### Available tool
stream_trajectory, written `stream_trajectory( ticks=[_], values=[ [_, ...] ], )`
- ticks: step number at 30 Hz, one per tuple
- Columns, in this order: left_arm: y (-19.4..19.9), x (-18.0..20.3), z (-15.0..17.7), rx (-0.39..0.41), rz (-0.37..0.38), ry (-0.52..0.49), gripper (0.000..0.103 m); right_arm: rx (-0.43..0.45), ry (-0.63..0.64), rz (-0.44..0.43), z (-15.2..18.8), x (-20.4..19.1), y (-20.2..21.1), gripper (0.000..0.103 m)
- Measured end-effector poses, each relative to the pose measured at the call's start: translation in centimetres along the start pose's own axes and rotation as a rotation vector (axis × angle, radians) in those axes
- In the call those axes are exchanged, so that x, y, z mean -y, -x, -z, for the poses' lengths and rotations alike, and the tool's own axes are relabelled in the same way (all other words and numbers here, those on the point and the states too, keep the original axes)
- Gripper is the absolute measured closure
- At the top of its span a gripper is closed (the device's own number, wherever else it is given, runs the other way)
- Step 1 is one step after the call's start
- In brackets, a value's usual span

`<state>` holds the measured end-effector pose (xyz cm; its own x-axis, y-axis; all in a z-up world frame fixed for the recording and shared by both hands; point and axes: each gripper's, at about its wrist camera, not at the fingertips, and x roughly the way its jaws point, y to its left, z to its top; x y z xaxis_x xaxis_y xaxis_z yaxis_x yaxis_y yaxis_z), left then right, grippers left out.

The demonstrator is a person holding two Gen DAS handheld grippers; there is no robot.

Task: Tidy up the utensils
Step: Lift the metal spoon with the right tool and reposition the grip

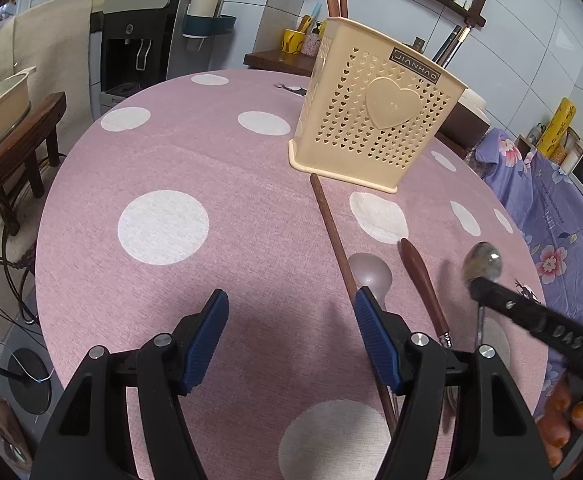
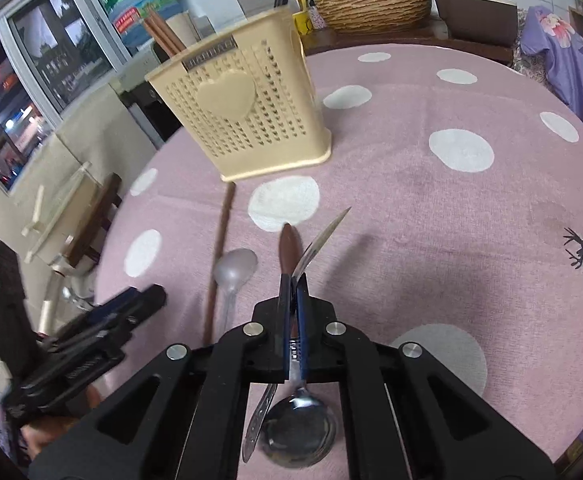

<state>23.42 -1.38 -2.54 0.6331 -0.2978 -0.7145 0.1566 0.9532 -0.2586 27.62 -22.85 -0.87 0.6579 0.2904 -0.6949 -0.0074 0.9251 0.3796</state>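
Observation:
A cream perforated utensil holder point(image 1: 375, 112) with a heart stands on the pink dotted table; it also shows in the right wrist view point(image 2: 247, 116), with brown chopsticks point(image 2: 163, 34) in it. My right gripper point(image 2: 293, 280) is shut on a steel spoon point(image 2: 319, 240), lifted off the table, bowl point(image 2: 297, 428) toward the camera. In the left wrist view that spoon point(image 1: 481, 266) hangs at the right. My left gripper point(image 1: 291, 312) is open and empty over the table. A brown chopstick point(image 1: 331, 232), a grey spoon point(image 1: 371, 270) and a brown-handled utensil point(image 1: 421, 276) lie flat.
Pink tablecloth with white dots point(image 1: 163, 226) covers the round table. A wooden stool with a pot point(image 1: 7, 136) stands left, a water dispenser point(image 1: 139, 36) behind. A woven basket point(image 2: 373, 8) and a purple floral cover point(image 2: 571, 52) lie beyond the table.

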Motion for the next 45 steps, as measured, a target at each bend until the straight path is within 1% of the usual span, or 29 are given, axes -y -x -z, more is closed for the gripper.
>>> stream_trajectory(
  ticks=[3, 5, 6, 7, 9, 11, 14, 16, 19, 21, 23, 25, 26, 27, 28, 29, 30, 32, 34, 36, 42, 45],
  values=[
    [0.0, 0.3, -0.1, 0.001, 0.004, -0.010, 0.038, 0.035, -0.002, -0.024, -1.0, 0.3, 2.1, 0.100],
    [-0.3, 0.7, -0.4, -0.006, 0.011, -0.023, 0.038, 0.065, 0.031, 0.008, -1.6, 0.4, 3.3, 0.100],
    [-0.4, 0.9, -0.6, -0.006, 0.013, -0.032, 0.038, 0.074, 0.061, 0.039, -1.8, 0.3, 3.6, 0.100],
    [-0.5, 1.1, -1.0, -0.004, 0.012, -0.043, 0.038, 0.089, 0.103, 0.093, -1.9, 0.2, 3.9, 0.100],
    [-1.1, 1.5, -1.7, -0.008, 0.009, -0.061, 0.039, 0.105, 0.146, 0.184, -1.9, 0.4, 3.8, 0.100],
    [-1.7, 1.8, -2.4, -0.020, 0.014, -0.070, 0.041, 0.096, 0.200, 0.257, -1.7, 0.7, 3.1, 0.100],
    [-2.3, 2.2, -2.7, -0.029, 0.012, -0.079, 0.044, 0.089, 0.317, 0.424, -1.0, 0.8, 1.3, 0.100],
    [-2.4, 2.2, -2.6, -0.032, 0.016, -0.072, 0.044, 0.066, 0.355, 0.472, -0.6, 1.2, 0.4, 0.100],
    [-2.5, 2.1, -2.3, -0.041, 0.014, -0.064, 0.044, 0.018, 0.387, 0.493, -0.1, 1.5, -1.3, 0.100],
    [-2.6, 2.0, -2.2, -0.046, 0.010, -0.067, 0.044, -0.008, 0.395, 0.482, 0.3, 1.7, -2.0, 0.100],
    [-2.6, 1.9, -2.2, -0.049, 0.004, -0.066, 0.044, -0.027, 0.370, 0.434, 0.4, 1.9, -2.7, 0.099],
    [-2.5, 1.6, -2.2, -0.049, 0.003, -0.054, 0.044, -0.036, 0.363, 0.419, 0.6, 1.8, -3.0, 0.098],
    [-2.5, 1.5, -2.3, -0.048, 0.002, -0.051, 0.044, -0.040, 0.366, 0.413, 0.7, 1.7, -3.1, 0.093],
    [-2.4, 1.3, -2.3, -0.048, 0.001, -0.048, 0.044, -0.042, 0.358, 0.401, 0.7, 1.8, -3.1, 0.084],
    [-2.4, 1.2, -2.3, -0.047, 0.000, -0.044, 0.044, -0.043, 0.346, 0.386, 0.7, 1.9, -3.0, 0.079],
    [-2.4, 1.2, -2.3, -0.047, 0.001, -0.041, 0.044, -0.042, 0.329, 0.363, 0.6, 2.0, -2.8, 0.069],
    [-2.3, 1.1, -2.3, -0.047, 0.002, -0.039, 0.044, -0.036, 0.310, 0.333, 0.6, 2.2, -2.4, 0.065],
    [-2.2, 1.0, -2.3, -0.045, 0.005, -0.036, 0.044, -0.024, 0.282, 0.287, 0.2, 2.5, -1.6, 0.060],
    [-2.2, 1.1, -2.3, -0.044, 0.007, -0.038, 0.044, -0.010, 0.253, 0.272, -0.1, 3.1, -0.8, 0.055],
    [-2.2, 1.3, -2.3, -0.044, 0.010, -0.040, 0.044, -0.011, 0.237, 0.272, -0.4, 3.5, -0.7, 0.053],
    [-1.9, 1.3, -2.1, -0.040, 0.013, -0.035, 0.043, -0.070, 0.232, 0.258, 0.1, 3.3, -2.6, 0.054],
    [-1.9, 1.1, -2.1, -0.040, 0.005, -0.035, 0.043, -0.063, 0.233, 0.259, 0.1, 2.9, -3.5, 0.053]
  ],
)
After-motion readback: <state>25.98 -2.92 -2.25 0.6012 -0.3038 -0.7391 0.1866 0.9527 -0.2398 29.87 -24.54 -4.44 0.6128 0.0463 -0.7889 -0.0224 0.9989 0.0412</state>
